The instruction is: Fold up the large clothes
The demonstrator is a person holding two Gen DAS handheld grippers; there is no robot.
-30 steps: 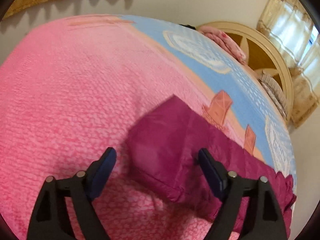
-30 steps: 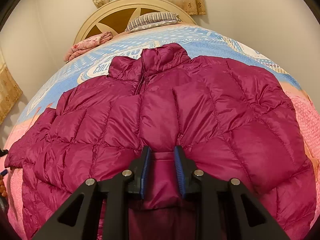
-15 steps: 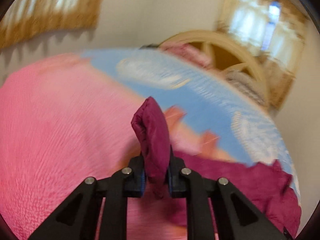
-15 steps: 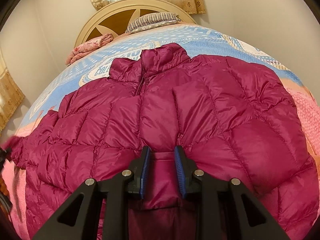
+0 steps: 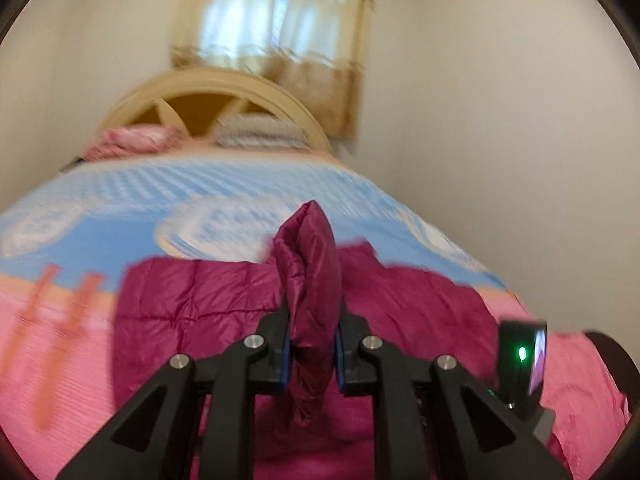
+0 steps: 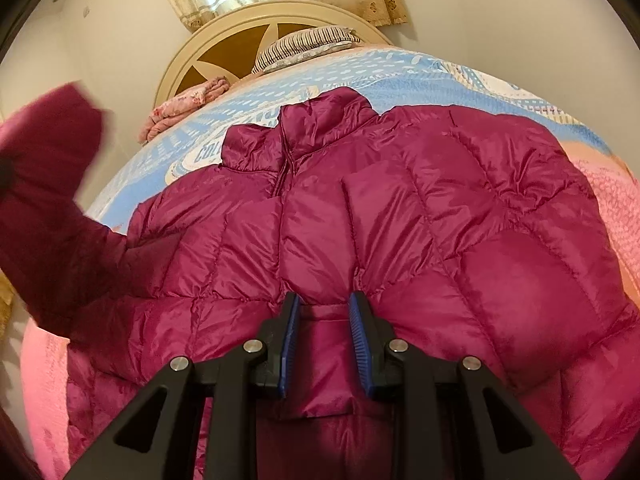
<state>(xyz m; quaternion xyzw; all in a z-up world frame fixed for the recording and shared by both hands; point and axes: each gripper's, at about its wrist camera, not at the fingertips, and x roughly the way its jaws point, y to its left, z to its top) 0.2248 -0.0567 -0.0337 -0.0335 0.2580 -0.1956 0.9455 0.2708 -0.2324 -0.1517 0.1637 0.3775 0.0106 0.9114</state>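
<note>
Left gripper (image 5: 311, 350) clenched on the jacket's sleeve cuff (image 5: 310, 264), raised, pointing ahead. Right gripper (image 6: 323, 344) clamped on the hem of the magenta jacket (image 6: 380, 220), spread on the bed (image 6: 440, 68), collar (image 6: 320, 116) farthest ahead, long axis straight forward.

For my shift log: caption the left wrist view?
Left gripper pinches the magenta jacket's sleeve end, raised over the bed.

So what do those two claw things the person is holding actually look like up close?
Both look alike. The left gripper and right gripper are matte black plastic frames with triangular cut-outs and round silver bolts at the joints. Their fingers carry ribbed blue pads on the inner faces. In the left wrist view, the right unit's round black lens housing shows a small green light.
</note>
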